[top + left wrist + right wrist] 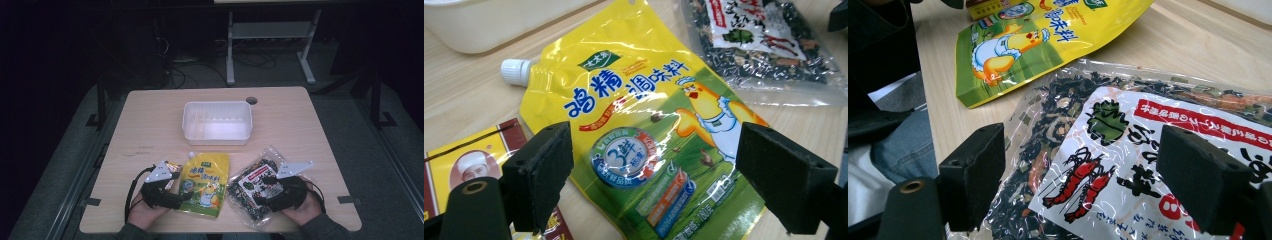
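Both grippers hang with jaws apart, gripping nothing: left gripper above the yellow spouted pouch, right gripper above the clear seaweed bag, both lying flat near the table's front edge. I judge both soft, slippery and light; better to pinch a sealed edge.

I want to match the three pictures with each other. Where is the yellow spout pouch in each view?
High view: the yellow pouch lies near the front table edge, between the two grippers.
Left gripper view: it spans the centre, white cap at upper left.
Right gripper view: upper left, beyond the seaweed bag.
Shared landmark: the cartoon chicken printed on the pouch.
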A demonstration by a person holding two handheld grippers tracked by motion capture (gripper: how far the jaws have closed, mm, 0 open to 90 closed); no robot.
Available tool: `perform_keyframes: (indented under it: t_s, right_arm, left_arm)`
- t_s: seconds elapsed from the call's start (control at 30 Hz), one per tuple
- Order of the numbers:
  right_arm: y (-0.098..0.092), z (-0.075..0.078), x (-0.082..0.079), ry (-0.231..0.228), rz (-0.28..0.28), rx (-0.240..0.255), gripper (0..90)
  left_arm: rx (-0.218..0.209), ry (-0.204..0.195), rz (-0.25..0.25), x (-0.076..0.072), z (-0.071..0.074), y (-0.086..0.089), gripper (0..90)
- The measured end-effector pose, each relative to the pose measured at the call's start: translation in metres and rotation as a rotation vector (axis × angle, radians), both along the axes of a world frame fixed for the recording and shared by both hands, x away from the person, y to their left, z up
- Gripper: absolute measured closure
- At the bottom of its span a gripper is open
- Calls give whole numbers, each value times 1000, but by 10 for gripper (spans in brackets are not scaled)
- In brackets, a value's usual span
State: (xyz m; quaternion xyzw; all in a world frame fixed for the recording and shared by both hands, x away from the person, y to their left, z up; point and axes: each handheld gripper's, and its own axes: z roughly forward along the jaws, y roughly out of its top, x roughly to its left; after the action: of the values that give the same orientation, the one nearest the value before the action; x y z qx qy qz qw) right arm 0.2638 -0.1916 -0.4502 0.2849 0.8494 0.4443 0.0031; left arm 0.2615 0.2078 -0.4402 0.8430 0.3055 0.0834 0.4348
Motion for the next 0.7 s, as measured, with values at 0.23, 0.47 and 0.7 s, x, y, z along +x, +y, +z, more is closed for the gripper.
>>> perform_keyframes:
  t_s: [0.23, 0.47, 0.7]
  right_arm:
    - [0, 1, 0, 1, -6, 2, 187]
    - [-6, 8, 0, -5, -42, -3, 188]
    - [-13, 18, 3, -6, -79, -12, 205]
  left_arm:
    - [13, -4, 4, 0, -1, 0, 150]
    - [26, -9, 0, -1, -2, -1, 150]
    - [26, -10, -2, -1, -2, -1, 150]
